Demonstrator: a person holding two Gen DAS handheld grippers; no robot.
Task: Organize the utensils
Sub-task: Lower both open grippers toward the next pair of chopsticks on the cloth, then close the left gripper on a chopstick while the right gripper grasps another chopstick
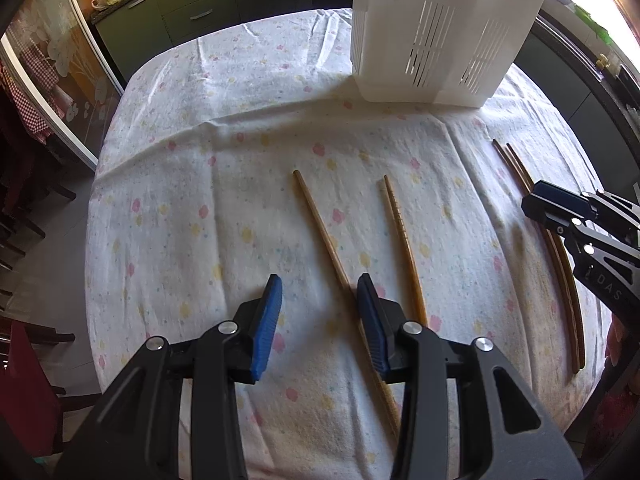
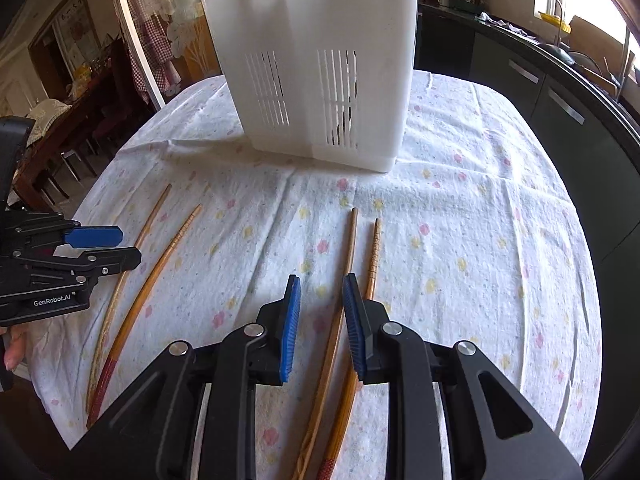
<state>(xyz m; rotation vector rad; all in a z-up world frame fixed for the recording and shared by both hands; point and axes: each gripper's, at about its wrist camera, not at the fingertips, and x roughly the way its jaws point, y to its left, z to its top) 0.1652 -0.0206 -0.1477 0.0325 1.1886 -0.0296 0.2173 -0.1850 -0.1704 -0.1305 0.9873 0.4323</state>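
Right tongs (image 2: 320,320): we are holding them part open, blue ribbed pads gripping nothing; in the right wrist view the nearer dark chopstick is running up just inside the right pad, not pinched.
Left tongs (image 1: 318,320): we are holding these part open too and empty; in the left wrist view a pale chopstick is passing under the right pad.
Right pair of chopsticks (image 2: 348,280): lying on the surface low in the centre of the right wrist view, two slim wooden sticks side by side, long axes running from the bottom edge toward the upper middle of the frame, almost in line with the right tongs. The outer stick is ridged near its tip.
Left pair of chopsticks (image 1: 360,248): two lighter sticks, slightly splayed, lying lengthwise ahead of the left tongs.
Nearer hand: each pair is sitting under its own tongs, so we are judging the right hand best placed for the dark pair.
Surface (image 2: 480,240): a soft, creased cloth with small pink and yellow flowers is covering it.
Utensil holder (image 2: 320,60): a white plastic, slotted, box-shaped holder is standing upright at the far end, well beyond all the tips.
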